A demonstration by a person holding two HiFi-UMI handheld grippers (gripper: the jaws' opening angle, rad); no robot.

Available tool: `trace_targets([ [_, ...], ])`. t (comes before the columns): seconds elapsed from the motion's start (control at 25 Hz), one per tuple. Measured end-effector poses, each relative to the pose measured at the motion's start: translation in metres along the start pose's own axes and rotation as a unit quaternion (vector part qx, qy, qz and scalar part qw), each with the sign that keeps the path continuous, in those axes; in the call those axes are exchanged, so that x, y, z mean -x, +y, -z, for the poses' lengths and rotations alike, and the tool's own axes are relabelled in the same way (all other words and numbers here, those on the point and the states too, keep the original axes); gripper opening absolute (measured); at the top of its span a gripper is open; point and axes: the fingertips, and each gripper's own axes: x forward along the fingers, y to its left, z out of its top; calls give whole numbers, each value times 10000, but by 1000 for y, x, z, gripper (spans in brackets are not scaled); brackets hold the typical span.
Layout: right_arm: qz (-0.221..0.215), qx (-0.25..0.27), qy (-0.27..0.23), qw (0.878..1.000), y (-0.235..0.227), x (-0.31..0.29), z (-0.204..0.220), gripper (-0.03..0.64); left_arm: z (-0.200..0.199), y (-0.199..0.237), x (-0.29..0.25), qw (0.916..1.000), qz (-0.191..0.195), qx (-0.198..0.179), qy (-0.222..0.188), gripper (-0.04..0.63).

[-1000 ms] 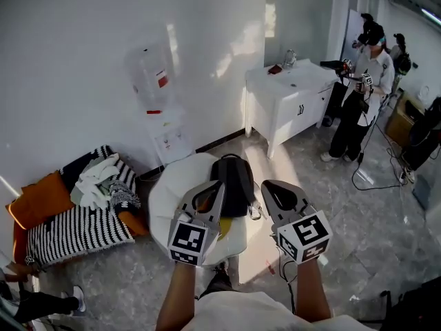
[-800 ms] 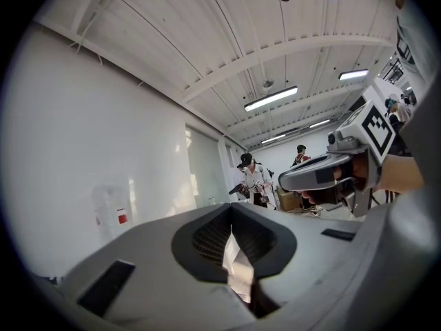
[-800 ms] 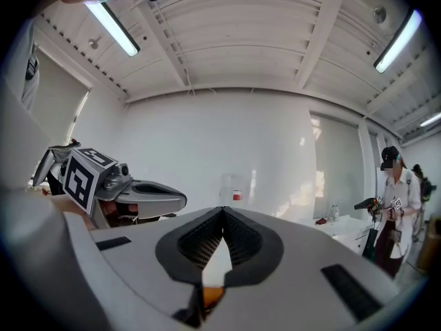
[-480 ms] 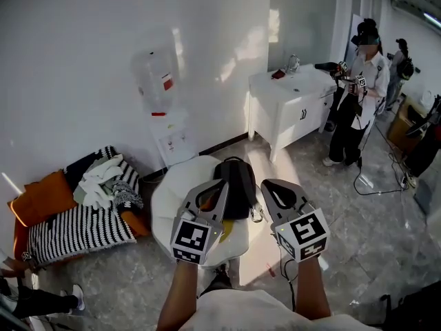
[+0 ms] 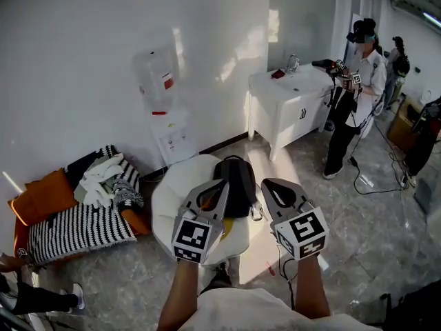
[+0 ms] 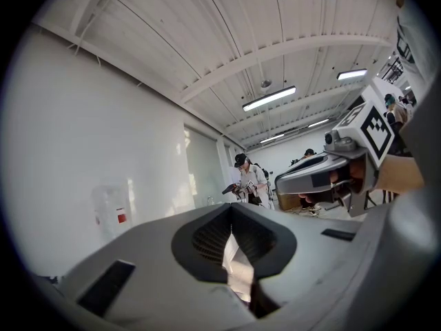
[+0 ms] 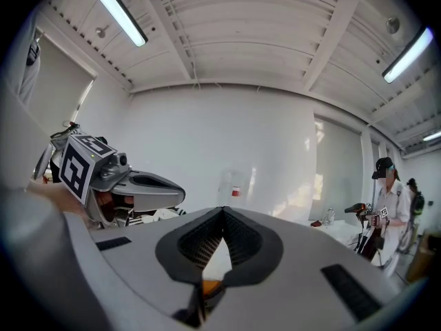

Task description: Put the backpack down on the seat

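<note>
A black backpack (image 5: pixel 238 183) lies on the round white seat (image 5: pixel 176 190) in the head view, its top handle toward the wall. My left gripper (image 5: pixel 222 183) is held level in front of me, its jaws shut with nothing between them, and its tip overlaps the backpack's left side in the picture. Beside it, my right gripper (image 5: pixel 265 183) is also shut and empty, just right of the backpack. In the left gripper view the shut jaws (image 6: pixel 231 206) point at the wall, with the right gripper (image 6: pixel 324 178) alongside. The right gripper view shows its shut jaws (image 7: pixel 222 209) and the left gripper (image 7: pixel 134 185).
A water dispenser (image 5: pixel 163 109) stands against the wall. A white sink cabinet (image 5: pixel 289 102) is at the back right, with a person (image 5: pixel 353 88) holding grippers next to it. Striped cushions (image 5: pixel 76 229), clothes and an orange pillow (image 5: pixel 41 198) lie on the left. Cables (image 5: pixel 375 178) trail across the floor.
Both grippers stay where they were, shut and empty. The backpack has not moved on the seat. The standing person at the back right has shifted slightly left.
</note>
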Motion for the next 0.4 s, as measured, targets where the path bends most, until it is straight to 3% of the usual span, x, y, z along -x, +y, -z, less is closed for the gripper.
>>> trace_targets([
  [0.4, 19, -15, 12, 10000, 0, 9, 2, 2, -3, -6, 5, 10000, -24, 70, -29, -3],
])
